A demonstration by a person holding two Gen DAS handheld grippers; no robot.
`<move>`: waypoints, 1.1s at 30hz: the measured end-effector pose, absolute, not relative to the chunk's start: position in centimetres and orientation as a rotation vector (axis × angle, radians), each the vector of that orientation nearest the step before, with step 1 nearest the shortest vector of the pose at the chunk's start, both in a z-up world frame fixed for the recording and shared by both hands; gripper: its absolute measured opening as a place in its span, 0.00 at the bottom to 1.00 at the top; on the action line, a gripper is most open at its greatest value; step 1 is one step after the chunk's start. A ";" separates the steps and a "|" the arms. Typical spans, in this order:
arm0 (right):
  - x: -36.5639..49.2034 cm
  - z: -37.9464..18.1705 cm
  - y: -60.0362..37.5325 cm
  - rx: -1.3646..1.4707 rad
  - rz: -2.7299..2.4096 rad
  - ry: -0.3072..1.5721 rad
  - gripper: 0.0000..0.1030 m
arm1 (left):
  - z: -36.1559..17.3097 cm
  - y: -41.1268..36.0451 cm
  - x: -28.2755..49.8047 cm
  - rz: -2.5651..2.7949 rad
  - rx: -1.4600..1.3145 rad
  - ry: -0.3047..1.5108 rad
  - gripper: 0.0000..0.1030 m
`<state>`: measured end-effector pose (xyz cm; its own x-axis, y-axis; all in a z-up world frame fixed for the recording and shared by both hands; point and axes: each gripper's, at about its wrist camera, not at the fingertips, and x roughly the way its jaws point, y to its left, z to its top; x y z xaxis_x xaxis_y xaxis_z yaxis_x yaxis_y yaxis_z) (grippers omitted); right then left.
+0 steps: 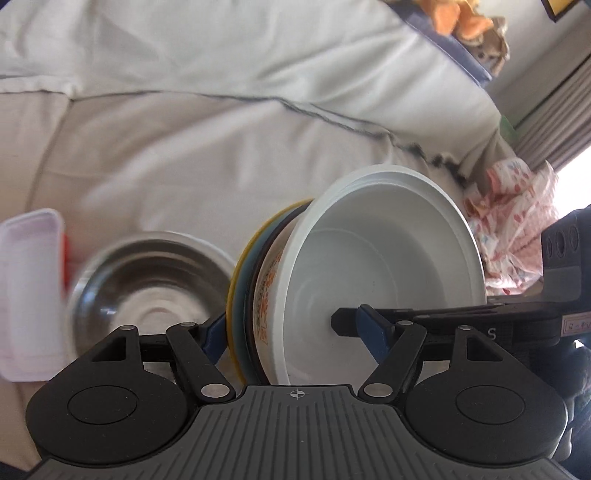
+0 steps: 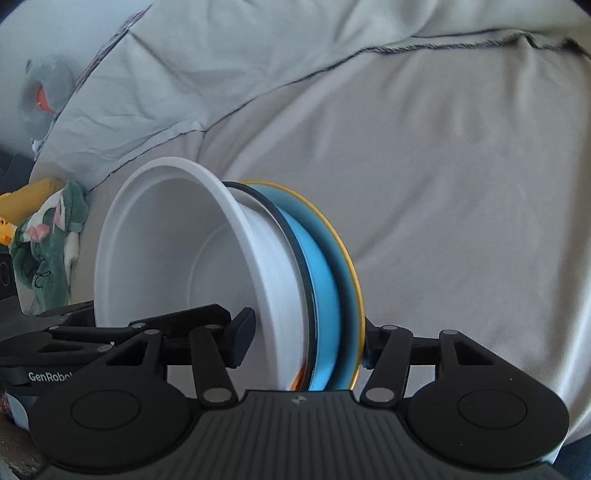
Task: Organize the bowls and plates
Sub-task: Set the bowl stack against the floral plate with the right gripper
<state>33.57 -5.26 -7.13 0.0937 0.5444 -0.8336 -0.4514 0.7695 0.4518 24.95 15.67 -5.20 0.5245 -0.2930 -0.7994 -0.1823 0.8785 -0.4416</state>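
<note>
A stack of dishes hangs above the pale bedding: a white bowl [image 1: 388,258] nested in an orange-patterned bowl [image 1: 267,295], on a blue plate with a yellow rim [image 1: 240,280]. My left gripper [image 1: 291,328] is shut on the stack, one finger behind the plate, the other inside the white bowl. From the opposite side my right gripper [image 2: 304,343] is shut on the same stack, clamping white bowl [image 2: 166,251] and blue plate [image 2: 325,295]. Each gripper shows at the edge of the other's view. The stack looks tipped on its side in both views.
A steel bowl [image 1: 147,280] lies on the sheet left of the stack, beside a white container with a red edge [image 1: 29,288]. A patterned cloth [image 1: 513,229] and plush toys [image 1: 469,22] sit at the right. A green floral cloth [image 2: 48,243] and a grey plush [image 2: 44,96] lie at the left.
</note>
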 end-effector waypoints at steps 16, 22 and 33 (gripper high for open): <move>33.1 -13.6 6.0 -0.098 0.788 1.421 0.57 | -13.4 24.3 21.1 0.002 -0.716 1.102 0.74; 33.8 -13.6 5.3 -0.071 0.792 1.430 0.58 | -13.2 24.5 20.9 -0.023 -0.711 1.089 0.71; 31.1 -12.5 7.2 -0.227 0.765 1.337 0.58 | -13.5 25.6 20.1 -0.018 -0.730 1.072 0.66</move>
